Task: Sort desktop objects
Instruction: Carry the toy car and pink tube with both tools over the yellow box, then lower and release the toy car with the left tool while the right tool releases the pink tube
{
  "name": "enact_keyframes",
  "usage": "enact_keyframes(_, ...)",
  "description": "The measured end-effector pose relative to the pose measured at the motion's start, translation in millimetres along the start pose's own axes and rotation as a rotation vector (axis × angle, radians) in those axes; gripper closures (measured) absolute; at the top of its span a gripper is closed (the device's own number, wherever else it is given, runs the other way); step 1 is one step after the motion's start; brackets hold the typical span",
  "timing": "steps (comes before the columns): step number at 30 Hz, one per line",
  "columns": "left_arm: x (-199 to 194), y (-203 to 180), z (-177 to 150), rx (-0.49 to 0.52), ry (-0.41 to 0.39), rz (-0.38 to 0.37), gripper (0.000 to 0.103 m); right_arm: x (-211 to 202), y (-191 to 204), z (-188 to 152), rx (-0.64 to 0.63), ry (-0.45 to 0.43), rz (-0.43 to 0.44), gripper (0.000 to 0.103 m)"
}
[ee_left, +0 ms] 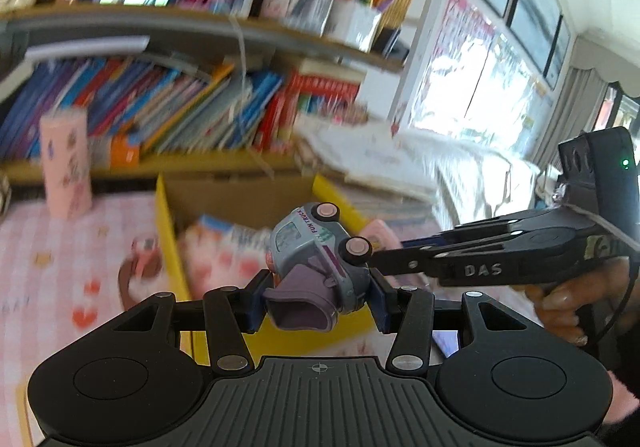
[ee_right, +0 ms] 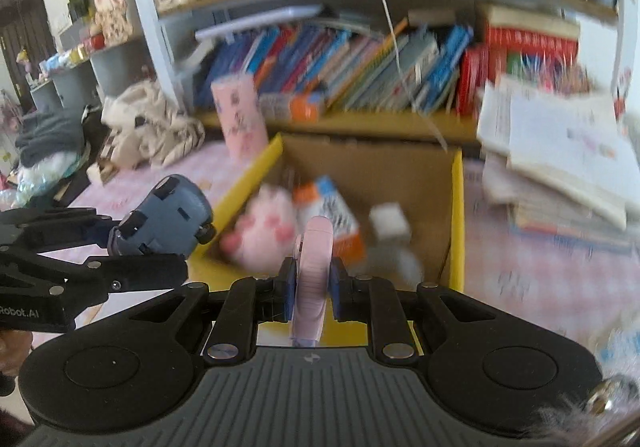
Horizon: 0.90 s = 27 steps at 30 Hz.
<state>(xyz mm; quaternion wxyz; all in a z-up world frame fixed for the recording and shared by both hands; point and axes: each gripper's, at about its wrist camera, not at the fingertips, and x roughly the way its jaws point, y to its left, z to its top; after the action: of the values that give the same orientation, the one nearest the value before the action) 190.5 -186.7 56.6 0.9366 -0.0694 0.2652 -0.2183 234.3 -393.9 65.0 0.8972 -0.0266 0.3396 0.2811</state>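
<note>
Yellow-walled cardboard box [ee_right: 457, 207] sits open on the pink checked desk cover [ee_left: 60, 247], already holding a plush and a small carton. Left gripper [ee_left: 318, 297] is clamped on a grey-blue plastic toy truck [ee_left: 320, 251], held above the box's near edge. Right gripper [ee_right: 312, 287] pinches a thin pink disc-shaped case [ee_right: 314, 275] edge-on. Best carry both past the rim before letting go, lowering first so nothing bounces out
</note>
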Motion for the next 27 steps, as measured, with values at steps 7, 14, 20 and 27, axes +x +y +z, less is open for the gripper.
enact_keyframes(7,67,11,14,0.072,0.066,0.101,0.055,60,-32,24,-0.048,0.055,-0.073,0.087)
enact_keyframes(14,112,6,-6,0.171,0.192,0.133,0.055,118,-45,4,-0.093,0.207,-0.105,0.087)
enact_keyframes(20,125,5,-14,0.213,0.217,0.15,0.054,137,-48,0,-0.11,0.256,-0.108,0.087)
enact_keyframes(27,123,9,-13,0.187,0.206,0.177,0.047,140,-45,3,-0.112,0.252,-0.105,0.078)
